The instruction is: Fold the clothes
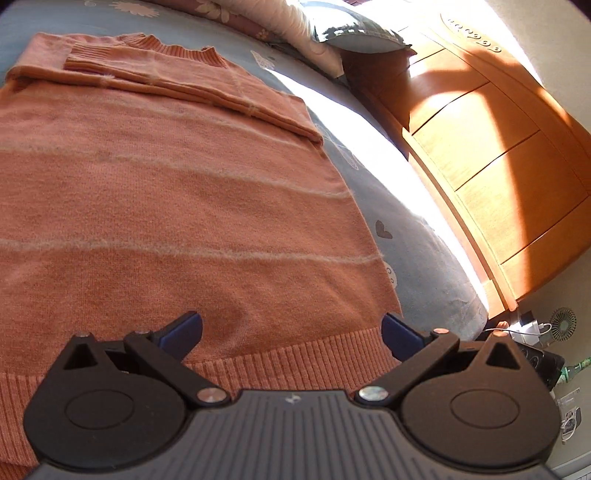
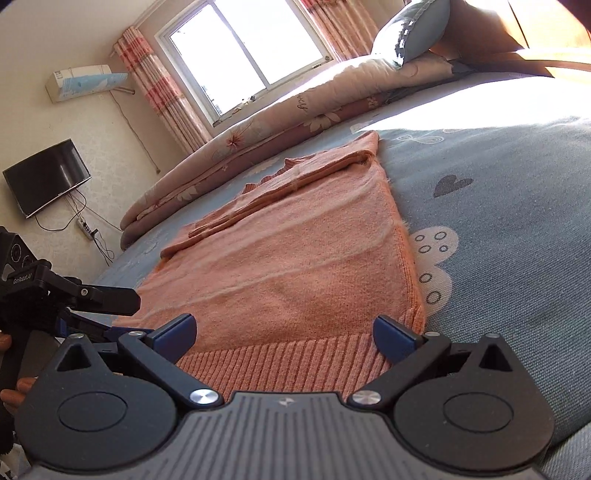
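An orange knit sweater [image 1: 166, 192] with pale stripes lies flat on the blue-grey bed, collar far away, sleeves folded across the chest. Its ribbed hem [image 1: 288, 354] is nearest me. My left gripper [image 1: 291, 328] hovers open just above the hem near the sweater's right edge, nothing between its blue pads. In the right wrist view the same sweater [image 2: 288, 258] stretches away, and my right gripper [image 2: 284, 332] stands open over the ribbed hem [image 2: 288, 365] at the near right corner. The left gripper [image 2: 74, 295] shows at the left edge of that view.
The bed sheet [image 2: 498, 221] extends to the right of the sweater. A rolled quilt [image 2: 277, 125] and a pillow [image 2: 410, 33] lie at the far end. A wooden headboard [image 1: 491, 166] stands beside the bed. A window, a wall television [image 2: 46, 177] and a small fan [image 1: 563, 325] are around.
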